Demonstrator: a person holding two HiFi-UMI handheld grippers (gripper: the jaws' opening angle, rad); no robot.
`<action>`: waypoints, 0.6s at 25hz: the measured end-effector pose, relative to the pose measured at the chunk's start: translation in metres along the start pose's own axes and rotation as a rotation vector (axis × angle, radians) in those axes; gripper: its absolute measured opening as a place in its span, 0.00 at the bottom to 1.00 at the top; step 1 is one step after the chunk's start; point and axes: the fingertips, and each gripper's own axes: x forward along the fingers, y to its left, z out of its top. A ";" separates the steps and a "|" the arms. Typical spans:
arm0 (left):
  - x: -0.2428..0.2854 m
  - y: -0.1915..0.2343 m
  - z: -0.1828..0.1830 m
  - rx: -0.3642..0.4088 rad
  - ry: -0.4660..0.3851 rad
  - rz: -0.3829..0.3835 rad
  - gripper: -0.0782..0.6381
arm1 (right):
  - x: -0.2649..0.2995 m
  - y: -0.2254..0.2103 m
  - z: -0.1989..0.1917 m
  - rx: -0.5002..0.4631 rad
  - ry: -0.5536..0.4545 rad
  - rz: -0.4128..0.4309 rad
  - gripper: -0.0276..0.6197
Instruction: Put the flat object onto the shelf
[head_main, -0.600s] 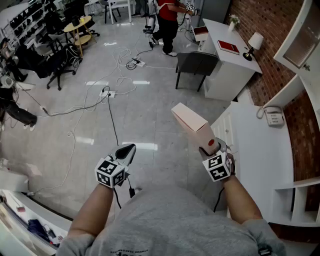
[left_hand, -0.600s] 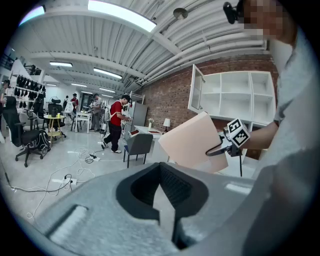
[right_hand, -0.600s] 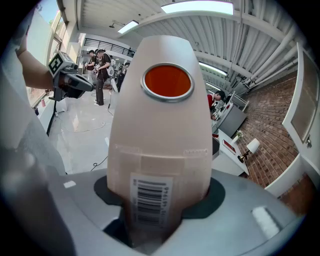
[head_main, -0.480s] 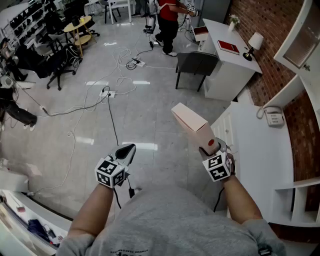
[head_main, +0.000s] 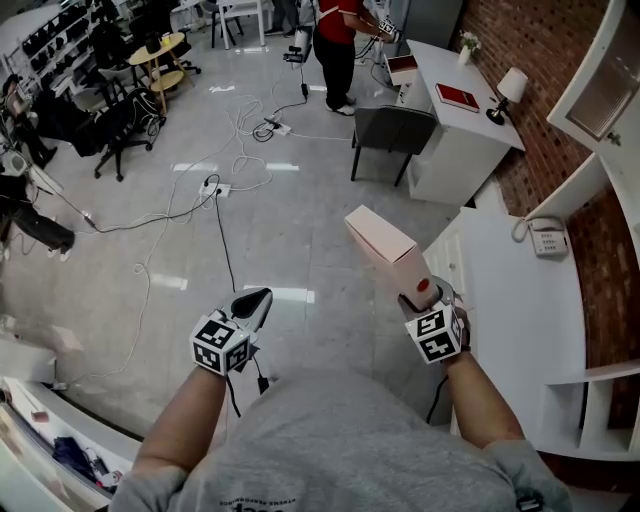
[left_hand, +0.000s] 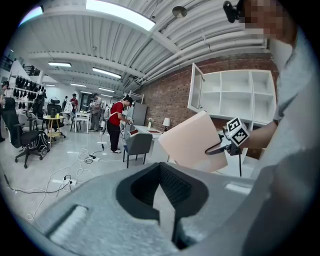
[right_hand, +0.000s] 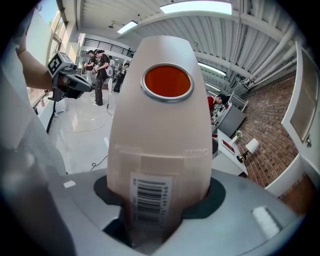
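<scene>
Pale pink, the flat box (head_main: 383, 250) is held pinched in the right gripper (head_main: 419, 292), raised over the floor (head_main: 180, 250) beside the white table (head_main: 520, 310); the left gripper (head_main: 256, 298) is pressed together, empty.

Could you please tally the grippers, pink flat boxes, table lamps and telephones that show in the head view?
Grippers: 2, the left gripper and the right gripper
Flat box: 1
Lamp: 1
Telephone: 1
Total: 5
</scene>
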 end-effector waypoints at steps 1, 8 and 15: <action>0.002 -0.002 0.002 0.005 -0.001 0.002 0.11 | 0.000 -0.002 0.000 -0.001 -0.002 0.003 0.49; 0.023 -0.027 0.015 0.004 -0.021 0.038 0.11 | -0.008 -0.028 -0.012 -0.025 -0.027 0.025 0.49; 0.062 -0.066 0.027 -0.009 -0.045 0.059 0.11 | -0.019 -0.070 -0.035 -0.046 -0.054 0.035 0.49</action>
